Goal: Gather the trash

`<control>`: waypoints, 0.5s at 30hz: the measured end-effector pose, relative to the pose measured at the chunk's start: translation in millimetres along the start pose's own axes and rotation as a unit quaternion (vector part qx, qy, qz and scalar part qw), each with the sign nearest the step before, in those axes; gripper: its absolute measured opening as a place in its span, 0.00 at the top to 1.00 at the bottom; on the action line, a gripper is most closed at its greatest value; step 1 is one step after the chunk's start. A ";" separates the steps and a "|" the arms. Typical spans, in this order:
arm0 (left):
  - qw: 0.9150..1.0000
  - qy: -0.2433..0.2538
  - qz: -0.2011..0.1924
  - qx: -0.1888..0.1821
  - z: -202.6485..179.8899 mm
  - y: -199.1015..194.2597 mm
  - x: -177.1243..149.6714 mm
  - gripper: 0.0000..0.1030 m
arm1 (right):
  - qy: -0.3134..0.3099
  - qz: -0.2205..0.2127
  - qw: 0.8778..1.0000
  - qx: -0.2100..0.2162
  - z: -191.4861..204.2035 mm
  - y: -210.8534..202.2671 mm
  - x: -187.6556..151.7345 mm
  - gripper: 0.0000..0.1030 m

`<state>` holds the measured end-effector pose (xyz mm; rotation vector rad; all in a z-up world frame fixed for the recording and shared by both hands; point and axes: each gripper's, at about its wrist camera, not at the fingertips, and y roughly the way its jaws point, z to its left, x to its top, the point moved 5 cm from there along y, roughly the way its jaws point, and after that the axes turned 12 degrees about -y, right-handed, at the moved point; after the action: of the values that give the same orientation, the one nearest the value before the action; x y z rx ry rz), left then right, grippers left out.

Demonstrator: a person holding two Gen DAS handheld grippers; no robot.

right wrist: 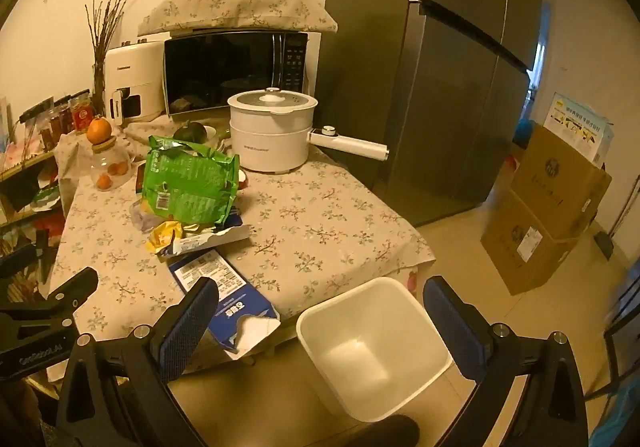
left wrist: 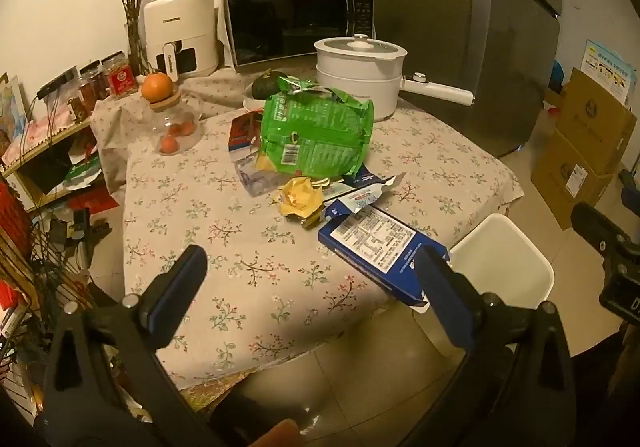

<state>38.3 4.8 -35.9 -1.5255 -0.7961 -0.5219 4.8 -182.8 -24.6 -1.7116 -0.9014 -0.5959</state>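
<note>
1. Both grippers idle: left gripper (left wrist: 310,279) jaws spread wide, nothing between them, hovering over the near table (left wrist: 256,287) edge.
2. Right gripper (right wrist: 320,311) jaws also wide apart, nothing held; white bin (right wrist: 372,351) sits on the floor right below and between its fingers, just beside the table corner.
3. Blue box (left wrist: 380,247) lies flat just ahead of the left gripper's right finger, overhanging the table edge.
4. Yellow wrapper (left wrist: 300,199) further ahead, centre, touching a torn white carton (left wrist: 360,193).
5. Green bag (left wrist: 316,135) stands behind them, well ahead of both grippers.
6. White pot (left wrist: 360,75) and microwave (left wrist: 296,23) at the far end.
</note>
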 end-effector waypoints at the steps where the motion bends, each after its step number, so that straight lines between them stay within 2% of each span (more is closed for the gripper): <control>1: 1.000 -0.001 -0.001 0.000 0.0 0.0 0.2 0.00 | 0.000 -0.003 1.000 0.000 2.0 -2.7 -1.3 0.00; 15: 1.000 -0.009 -0.005 0.002 4.6 0.7 1.7 0.00 | -0.002 -0.002 1.000 0.007 -0.2 -4.0 10.0 0.00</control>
<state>39.4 9.6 -35.6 -1.5258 -0.8185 -0.5141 7.5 -179.6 -14.7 -1.6999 -0.9093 -0.5872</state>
